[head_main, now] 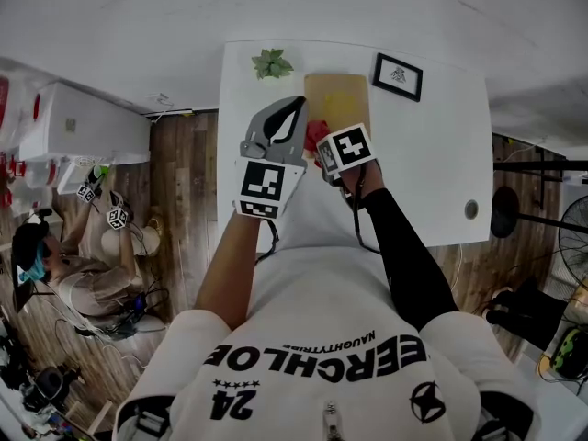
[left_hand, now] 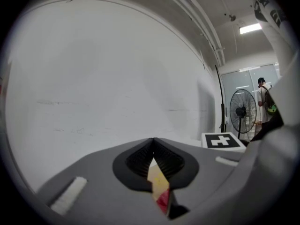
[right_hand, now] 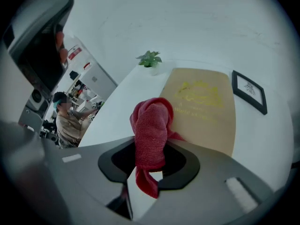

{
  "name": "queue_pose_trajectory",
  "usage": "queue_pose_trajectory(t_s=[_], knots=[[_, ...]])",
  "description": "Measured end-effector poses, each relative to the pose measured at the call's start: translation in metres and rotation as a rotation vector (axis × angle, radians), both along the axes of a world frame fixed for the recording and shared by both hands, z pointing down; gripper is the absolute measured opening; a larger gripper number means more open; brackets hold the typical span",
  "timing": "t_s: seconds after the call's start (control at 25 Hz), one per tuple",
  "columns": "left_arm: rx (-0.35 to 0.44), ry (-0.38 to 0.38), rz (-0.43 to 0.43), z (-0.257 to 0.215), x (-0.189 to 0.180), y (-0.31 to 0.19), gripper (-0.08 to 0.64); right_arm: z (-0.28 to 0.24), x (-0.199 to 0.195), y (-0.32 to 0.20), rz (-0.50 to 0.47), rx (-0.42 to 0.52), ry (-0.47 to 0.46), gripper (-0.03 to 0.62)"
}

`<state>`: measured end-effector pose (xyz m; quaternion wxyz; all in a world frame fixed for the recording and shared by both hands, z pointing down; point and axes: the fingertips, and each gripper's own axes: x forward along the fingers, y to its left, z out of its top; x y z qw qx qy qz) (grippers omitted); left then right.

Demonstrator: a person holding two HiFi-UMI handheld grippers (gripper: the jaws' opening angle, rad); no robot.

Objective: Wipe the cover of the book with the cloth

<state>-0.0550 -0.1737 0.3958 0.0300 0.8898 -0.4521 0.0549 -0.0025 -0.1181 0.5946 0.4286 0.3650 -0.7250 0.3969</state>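
Book edge, seemingly under cloth

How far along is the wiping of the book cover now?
Done: the red cloth is picked up, clamped in the right gripper. In hand: it is held at the near edge of the tan book; contact is unclear. Remaining: wiping across the cover. The left gripper is shut and empty.

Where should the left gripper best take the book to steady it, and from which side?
Probably its left long edge, from the left with jaws level: the book lies flat and thin on the table, that edge is bare and nearest the left gripper, while the frame is near its right.
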Motion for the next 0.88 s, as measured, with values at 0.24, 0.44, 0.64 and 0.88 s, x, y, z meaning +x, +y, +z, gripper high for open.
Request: queue_pose_trajectory(t_s=[0.24,0.44,0.64,0.88], knots=[[-0.002,0.0,0.0,0.001,0.0,-0.001,0.046,0.001,0.01,0.001,-0.009,0.015,0.039,0.104],[0.005,-0.006,0.004,0.001,0.002,-0.003,0.046,0.001,0.056,-0.001,0.055,0.036,0.104,0.104],[0.003,0.0,0.013,0.001,0.008,-0.002,0.046,0.001,0.112,-0.002,0.187,0.026,0.136,0.104],[-0.006,-0.002,0.019,0.003,0.01,-0.001,0.046,0.001,0.127,-0.001,0.237,0.024,0.14,0.106]])
